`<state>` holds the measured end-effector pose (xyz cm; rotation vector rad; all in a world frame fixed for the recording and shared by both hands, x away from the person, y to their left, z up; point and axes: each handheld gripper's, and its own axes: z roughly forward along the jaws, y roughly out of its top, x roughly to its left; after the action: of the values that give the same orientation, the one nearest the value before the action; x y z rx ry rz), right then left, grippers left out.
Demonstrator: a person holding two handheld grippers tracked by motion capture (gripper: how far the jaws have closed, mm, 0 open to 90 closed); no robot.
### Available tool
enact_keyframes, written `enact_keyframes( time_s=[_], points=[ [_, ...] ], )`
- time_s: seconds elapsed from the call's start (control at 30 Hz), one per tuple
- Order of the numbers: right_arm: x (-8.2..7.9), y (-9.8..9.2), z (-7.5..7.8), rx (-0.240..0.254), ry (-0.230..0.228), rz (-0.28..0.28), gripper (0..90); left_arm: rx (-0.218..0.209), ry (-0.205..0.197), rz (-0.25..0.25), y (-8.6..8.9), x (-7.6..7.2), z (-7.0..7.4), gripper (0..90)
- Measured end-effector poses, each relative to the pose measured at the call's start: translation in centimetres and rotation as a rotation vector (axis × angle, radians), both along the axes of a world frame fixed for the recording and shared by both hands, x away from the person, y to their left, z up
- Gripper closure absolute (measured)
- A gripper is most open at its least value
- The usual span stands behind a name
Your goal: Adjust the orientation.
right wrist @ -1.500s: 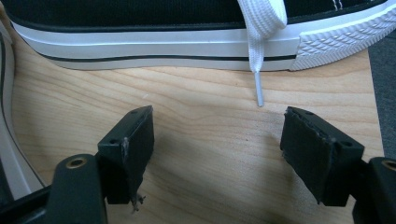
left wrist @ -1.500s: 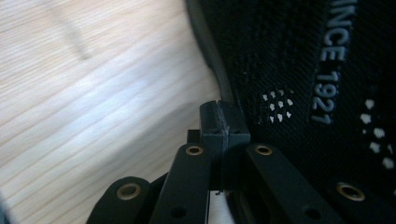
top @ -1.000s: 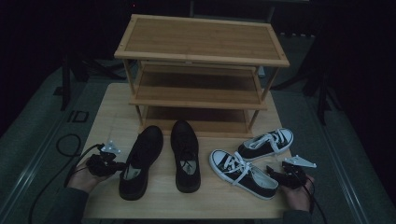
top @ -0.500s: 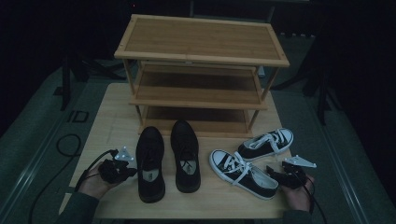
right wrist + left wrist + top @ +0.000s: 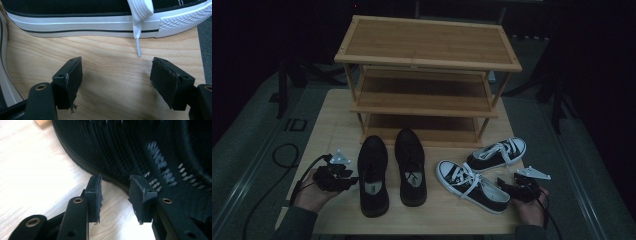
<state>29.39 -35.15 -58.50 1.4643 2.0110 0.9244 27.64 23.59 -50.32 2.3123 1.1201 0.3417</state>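
The black shoe (image 5: 373,176) at lower left is being released by the left gripper (image 5: 343,176), whose jaws have just been opening and are standing apart and empty, so a straight withdrawal is being advised.

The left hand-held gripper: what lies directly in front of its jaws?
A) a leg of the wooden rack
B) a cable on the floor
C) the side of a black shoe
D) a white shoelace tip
C: in the left gripper view, the left hand-held gripper points its parted jaws at the black shoe, with bare table between them.

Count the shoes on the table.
4: two black shoes side by side before the rack, left black shoe and right black shoe; near sneaker and far sneaker at right.
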Motion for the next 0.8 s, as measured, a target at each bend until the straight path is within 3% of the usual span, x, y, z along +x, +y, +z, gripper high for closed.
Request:
enact_keyframes(
  time_s=[0.23, 0.5, 0.57, 0.67, 0.8],
  points=[
    [0.0, 0.0, 0.0, 0.000, 0.000, 0.000, 25.7, -0.013, -0.061, -0.009, -1.6, -0.6, 2.1, 52.5],
    [0.0, 0.0, 0.0, 0.000, 0.000, 0.000, 25.7, -0.045, -0.091, 0.000, -2.7, -0.8, 3.5, 42.5],
    [0.0, 0.0, 0.0, 0.000, 0.001, 0.000, 25.7, -0.046, -0.082, 0.003, -3.0, -0.7, 3.6, 40.1],
    [0.0, 0.0, 0.0, 0.001, 0.001, 0.000, 25.7, -0.045, -0.049, 0.045, -3.5, -0.5, 3.4, 40.6],
    [0.0, 0.0, 0.0, 0.000, 0.000, 0.000, 25.7, -0.023, 0.031, 0.118, -4.1, 0.4, 2.6, 45.0]
  ],
)
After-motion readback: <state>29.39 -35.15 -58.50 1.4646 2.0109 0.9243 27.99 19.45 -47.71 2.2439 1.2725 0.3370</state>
